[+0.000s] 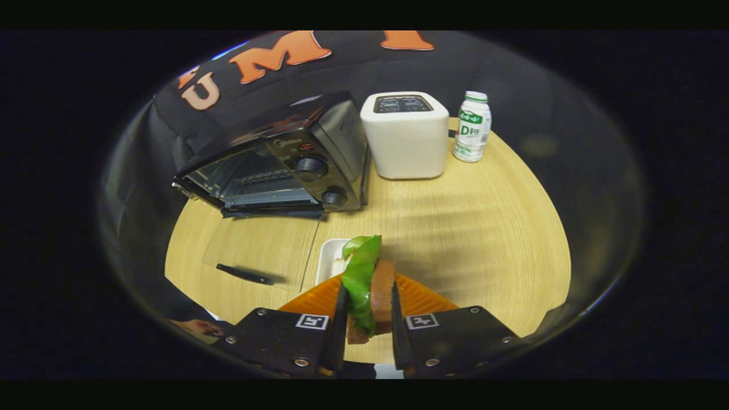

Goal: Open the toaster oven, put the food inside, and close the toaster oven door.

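My gripper (367,299) is shut on a sandwich (369,287), a brown bread slice with a green lettuce leaf, held upright between both fingers. Under it sits an orange ridged plate (421,299), and a white tray (330,256) lies just beyond the plate. The black toaster oven (279,159) stands well ahead and to the left. Its glass door (259,247) lies folded down flat on the table, with its dark handle (248,275) nearest me. The wire rack inside is in sight.
A white pop-up toaster (405,136) stands right of the oven, with a small white and green bottle (472,126) beside it. The round wooden table (484,228) has bare room to the right. A person's hand (196,326) rests at the near left table edge.
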`<state>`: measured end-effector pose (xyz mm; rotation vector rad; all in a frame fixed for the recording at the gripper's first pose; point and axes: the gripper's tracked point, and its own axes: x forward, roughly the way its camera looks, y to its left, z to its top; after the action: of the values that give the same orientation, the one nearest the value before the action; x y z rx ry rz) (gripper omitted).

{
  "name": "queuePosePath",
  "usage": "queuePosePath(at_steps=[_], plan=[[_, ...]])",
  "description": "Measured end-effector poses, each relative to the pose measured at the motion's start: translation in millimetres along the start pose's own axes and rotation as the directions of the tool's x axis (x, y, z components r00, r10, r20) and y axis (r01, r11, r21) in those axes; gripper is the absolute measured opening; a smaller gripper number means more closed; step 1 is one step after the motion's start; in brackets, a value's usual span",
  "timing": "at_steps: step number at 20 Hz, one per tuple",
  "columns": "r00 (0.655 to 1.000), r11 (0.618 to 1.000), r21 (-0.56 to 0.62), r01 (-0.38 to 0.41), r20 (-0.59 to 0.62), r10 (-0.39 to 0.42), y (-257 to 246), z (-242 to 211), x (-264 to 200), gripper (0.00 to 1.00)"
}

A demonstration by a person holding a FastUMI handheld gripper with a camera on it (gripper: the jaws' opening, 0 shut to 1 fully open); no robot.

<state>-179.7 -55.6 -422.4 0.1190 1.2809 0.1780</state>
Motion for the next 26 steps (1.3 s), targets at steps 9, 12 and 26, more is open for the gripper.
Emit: queuePosePath(at_steps=[9, 12, 26], plan=[[0.99, 0.987, 0.157, -0.045, 0.142, 0.023, 13.5, 44.3, -37.9, 0.3], [0.974, 0.963, 0.234, -0.131, 0.21, 0.081, 35.6, 64.9, -47.8, 0.3], [0.936, 0.837, 0.45, -0.312, 0.298, 0.189, 136.8, 85.7, -1.5, 0.3]])
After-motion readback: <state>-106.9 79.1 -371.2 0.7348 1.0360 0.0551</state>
